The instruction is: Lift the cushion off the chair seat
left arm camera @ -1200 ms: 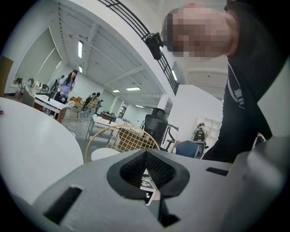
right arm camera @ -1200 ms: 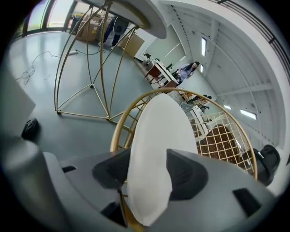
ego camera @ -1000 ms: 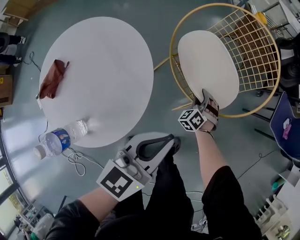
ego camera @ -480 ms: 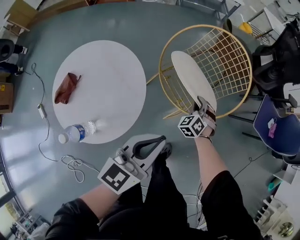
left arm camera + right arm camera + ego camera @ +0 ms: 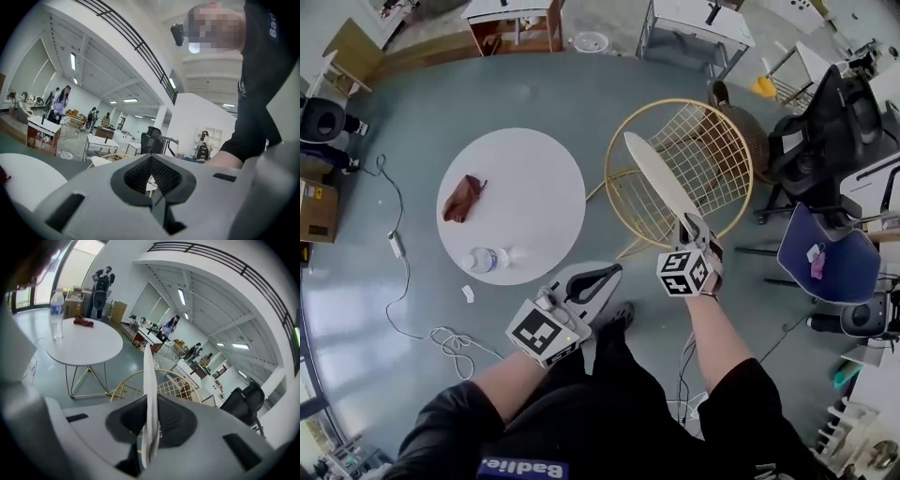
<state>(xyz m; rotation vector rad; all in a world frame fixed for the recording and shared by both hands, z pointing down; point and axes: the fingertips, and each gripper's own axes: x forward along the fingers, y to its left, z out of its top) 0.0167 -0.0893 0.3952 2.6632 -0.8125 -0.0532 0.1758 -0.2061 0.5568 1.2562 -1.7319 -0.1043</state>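
The white round cushion (image 5: 656, 178) hangs tilted on its edge above the yellow wire chair (image 5: 717, 141), clear of the seat. My right gripper (image 5: 692, 225) grips its near rim, with the jaws still closing on it. In the right gripper view the cushion (image 5: 149, 380) stands edge-on between the pads of the right gripper (image 5: 148, 446), with the chair (image 5: 180, 387) below. My left gripper (image 5: 614, 270) is held near my body, shut and empty, apart from the cushion. In its own view the left gripper (image 5: 152, 190) points level across the room.
A round white table (image 5: 534, 178) stands left of the chair, with a water bottle (image 5: 485, 259) and a red cloth (image 5: 462, 199) on it. A cable (image 5: 450, 342) lies on the floor. Office chairs (image 5: 825, 253) stand at the right, desks (image 5: 511, 11) at the back.
Both grippers have risen. The cushion came up off the chair seat in the right gripper and tipped from flat to edge-on. The floor, table and chair look farther away.
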